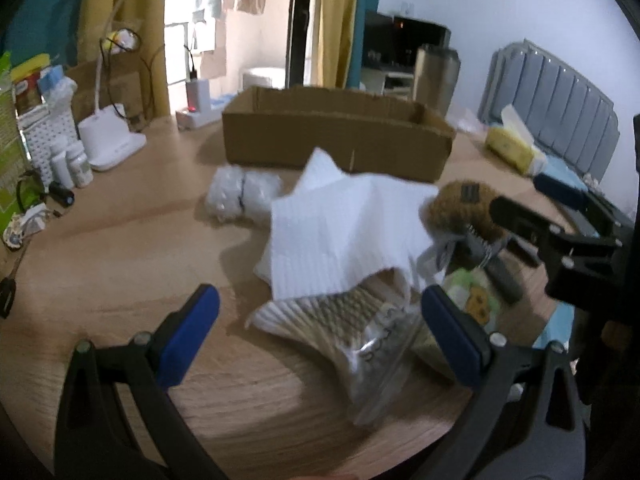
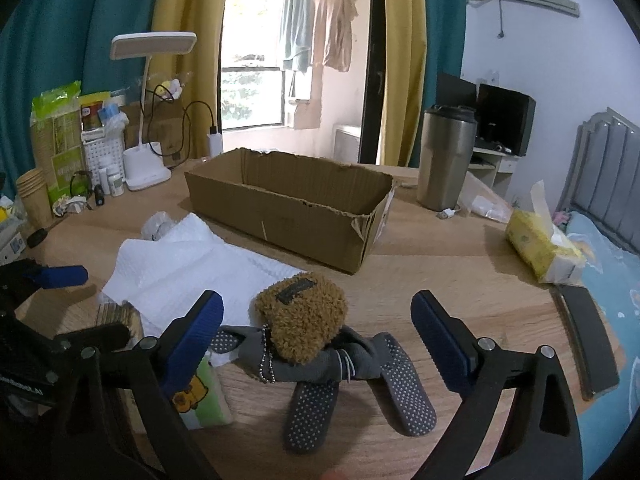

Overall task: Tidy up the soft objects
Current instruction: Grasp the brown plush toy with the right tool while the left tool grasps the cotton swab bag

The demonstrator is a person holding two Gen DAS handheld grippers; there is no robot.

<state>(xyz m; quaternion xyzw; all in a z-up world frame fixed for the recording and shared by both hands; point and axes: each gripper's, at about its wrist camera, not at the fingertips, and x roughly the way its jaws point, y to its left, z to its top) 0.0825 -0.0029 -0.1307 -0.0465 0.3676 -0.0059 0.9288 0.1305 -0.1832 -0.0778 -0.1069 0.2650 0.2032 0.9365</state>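
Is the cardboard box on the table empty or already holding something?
Empty as far as visible: the cardboard box shows only bare inner walls; its floor is hidden.

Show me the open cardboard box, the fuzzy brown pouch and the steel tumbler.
Open brown cardboard box [image 2: 280, 216], right wrist view, on its front wall.
Fuzzy brown pouch [image 2: 302, 320], right wrist view, on its furry body.
Steel tumbler [image 2: 444, 160], right wrist view, on its side.

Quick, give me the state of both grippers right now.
Left gripper: open, holding nothing, over the fish-print pouch.
Right gripper: open, holding nothing; brown fuzzy pouch and grey socks lie between its fingers.
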